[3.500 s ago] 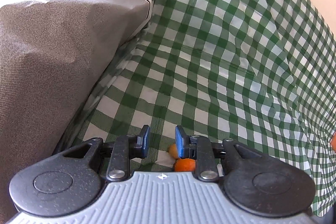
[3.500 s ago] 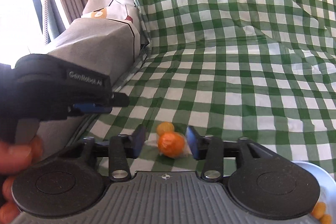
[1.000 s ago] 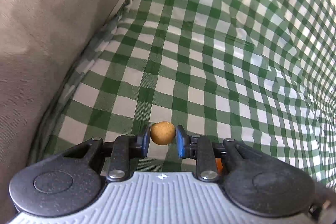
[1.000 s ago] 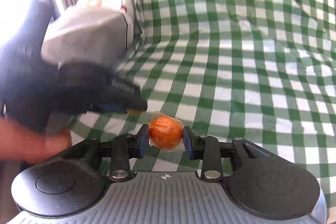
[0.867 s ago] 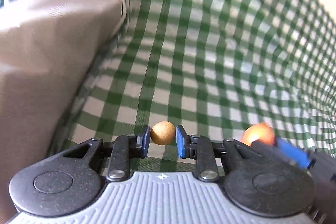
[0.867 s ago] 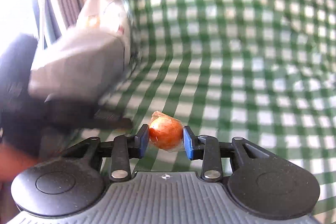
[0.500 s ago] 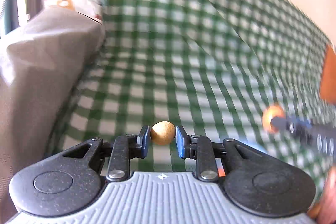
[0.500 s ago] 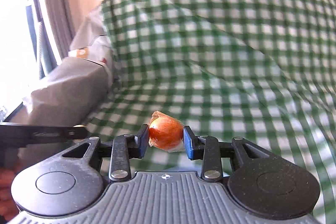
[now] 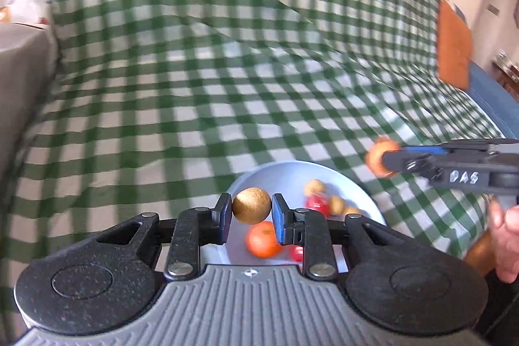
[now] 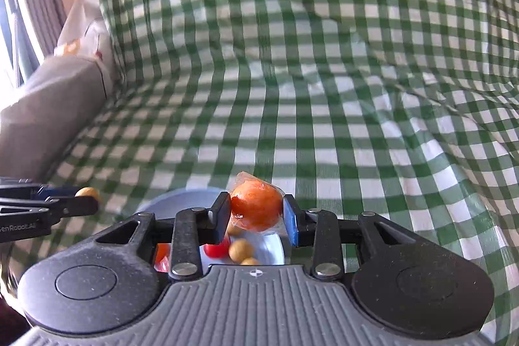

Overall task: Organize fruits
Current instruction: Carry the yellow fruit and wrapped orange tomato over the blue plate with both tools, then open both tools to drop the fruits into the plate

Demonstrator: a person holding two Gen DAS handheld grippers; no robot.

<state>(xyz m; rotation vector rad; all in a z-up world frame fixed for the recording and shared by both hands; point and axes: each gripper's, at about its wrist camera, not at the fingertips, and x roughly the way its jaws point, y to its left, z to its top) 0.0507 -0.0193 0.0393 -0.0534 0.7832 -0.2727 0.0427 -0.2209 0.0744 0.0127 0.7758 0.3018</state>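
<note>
My left gripper (image 9: 251,214) is shut on a small round tan fruit (image 9: 252,205) and hangs over the near left rim of a pale blue plate (image 9: 285,175). The plate holds an orange fruit (image 9: 263,239), red fruits (image 9: 316,203) and small tan fruits (image 9: 314,186). My right gripper (image 10: 256,216) is shut on an orange fruit in clear wrap (image 10: 256,205), above the same plate (image 10: 168,200). The right gripper (image 9: 386,160) also shows at the right of the left wrist view, and the left gripper (image 10: 86,196) at the left of the right wrist view.
A green and white checked cloth (image 9: 227,70) covers the sofa seat and back. A grey cushion (image 10: 45,106) lies at the left end. An orange pillow (image 9: 452,47) leans at the far right. A person's hand (image 9: 506,235) holds the right gripper.
Both grippers have swung away from the grey cushion toward the right, each keeping its fruit. The blue plate with fruit has come into view under them.
</note>
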